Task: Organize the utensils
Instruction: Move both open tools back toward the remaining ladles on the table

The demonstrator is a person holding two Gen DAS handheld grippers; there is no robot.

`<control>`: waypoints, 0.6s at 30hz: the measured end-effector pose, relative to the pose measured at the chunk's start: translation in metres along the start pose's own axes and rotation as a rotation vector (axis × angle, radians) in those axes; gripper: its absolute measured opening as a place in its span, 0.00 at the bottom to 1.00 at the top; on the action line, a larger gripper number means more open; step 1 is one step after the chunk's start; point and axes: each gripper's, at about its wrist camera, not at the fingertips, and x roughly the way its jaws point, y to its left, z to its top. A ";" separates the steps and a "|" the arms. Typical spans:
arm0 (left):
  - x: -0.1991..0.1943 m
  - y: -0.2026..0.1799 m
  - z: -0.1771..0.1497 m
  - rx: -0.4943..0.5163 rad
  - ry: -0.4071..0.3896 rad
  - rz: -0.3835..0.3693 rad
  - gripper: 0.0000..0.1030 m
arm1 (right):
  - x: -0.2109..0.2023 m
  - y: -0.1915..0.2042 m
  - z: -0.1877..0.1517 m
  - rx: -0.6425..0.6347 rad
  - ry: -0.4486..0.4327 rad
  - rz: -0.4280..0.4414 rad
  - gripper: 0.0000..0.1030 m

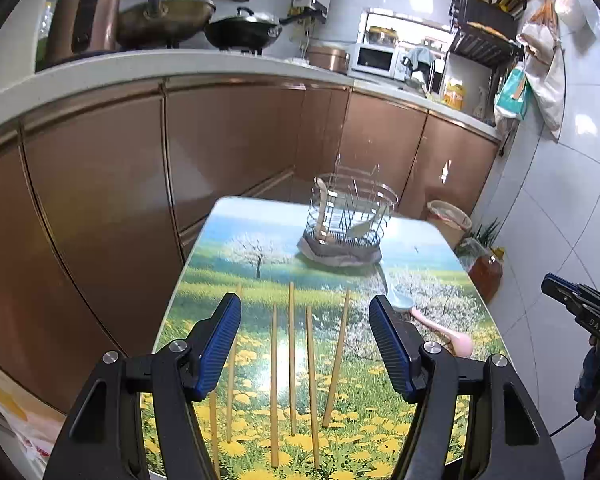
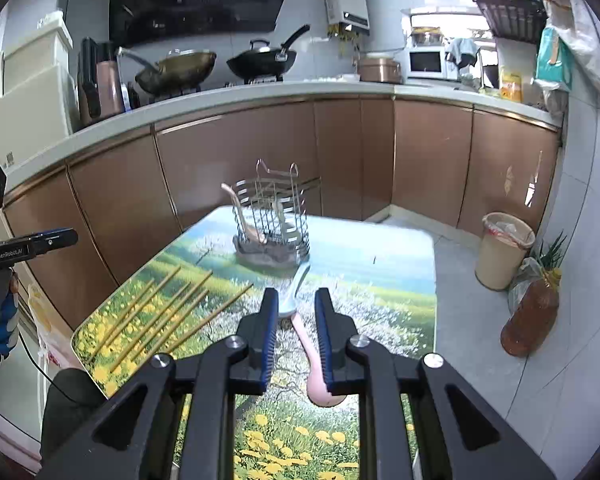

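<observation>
Several bamboo chopsticks (image 1: 292, 360) lie side by side on the flower-print table (image 1: 260, 248); they also show in the right wrist view (image 2: 168, 312). My left gripper (image 1: 304, 308) is open above them, empty. A pink spoon (image 2: 311, 360) and a pale blue spoon (image 2: 294, 292) lie end to end on the table. My right gripper (image 2: 296, 300) is part open, its fingers either side of the pink spoon, not gripping it. A wire utensil basket (image 1: 349, 212) on a grey cloth stands at the far end and holds two spoons.
Brown kitchen cabinets (image 1: 228, 148) run behind and left of the table. A bin (image 2: 503, 248) and a bottle (image 2: 529, 316) stand on the tiled floor to the right. Woks (image 2: 180, 68) sit on the counter.
</observation>
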 end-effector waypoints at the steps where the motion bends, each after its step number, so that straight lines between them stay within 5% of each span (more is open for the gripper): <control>1: 0.006 -0.001 -0.002 0.000 0.016 -0.006 0.64 | 0.003 0.000 -0.001 -0.001 0.007 0.002 0.17; 18: 0.124 -0.042 0.005 0.010 0.211 -0.098 0.62 | 0.101 -0.020 -0.027 -0.021 0.229 0.056 0.17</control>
